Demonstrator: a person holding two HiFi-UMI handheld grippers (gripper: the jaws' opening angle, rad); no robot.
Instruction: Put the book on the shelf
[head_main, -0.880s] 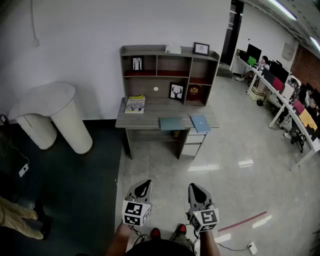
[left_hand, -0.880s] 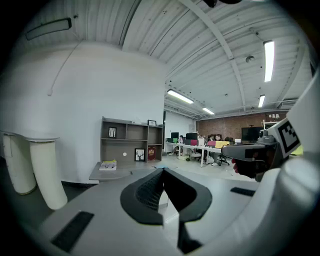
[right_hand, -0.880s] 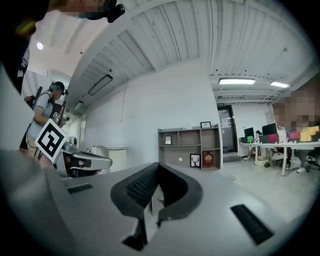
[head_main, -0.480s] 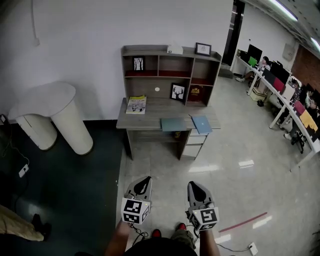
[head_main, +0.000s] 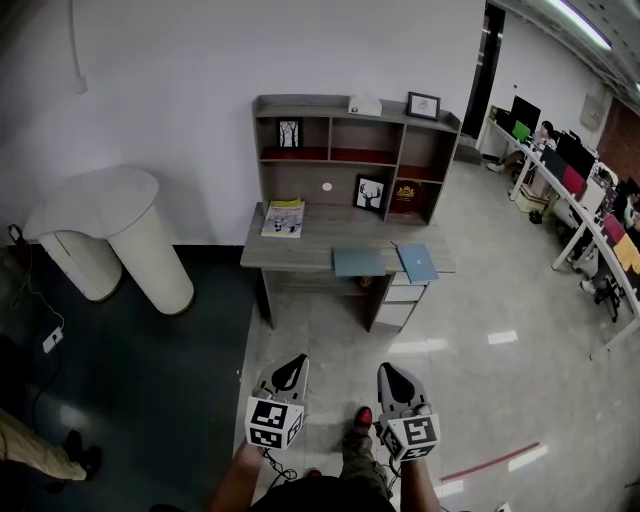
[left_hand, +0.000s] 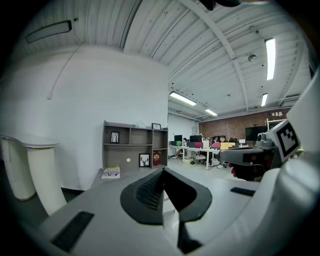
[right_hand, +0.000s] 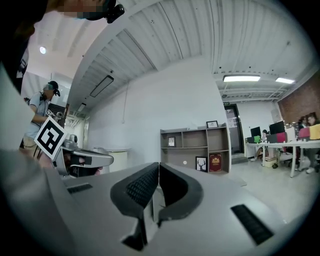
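The left gripper (head_main: 291, 366) and the right gripper (head_main: 390, 373) hang low, side by side. Each has its jaws pressed together with nothing between them. Well ahead of both stands the desk (head_main: 300, 250) with its shelf unit (head_main: 310, 102). A yellow-green book (head_main: 284, 217) lies flat on the desk's back left part, straight ahead of the left gripper. What look like a grey-blue book (head_main: 359, 262) and a brighter blue book (head_main: 418, 263) lie at the desk's near edge, ahead of the right gripper.
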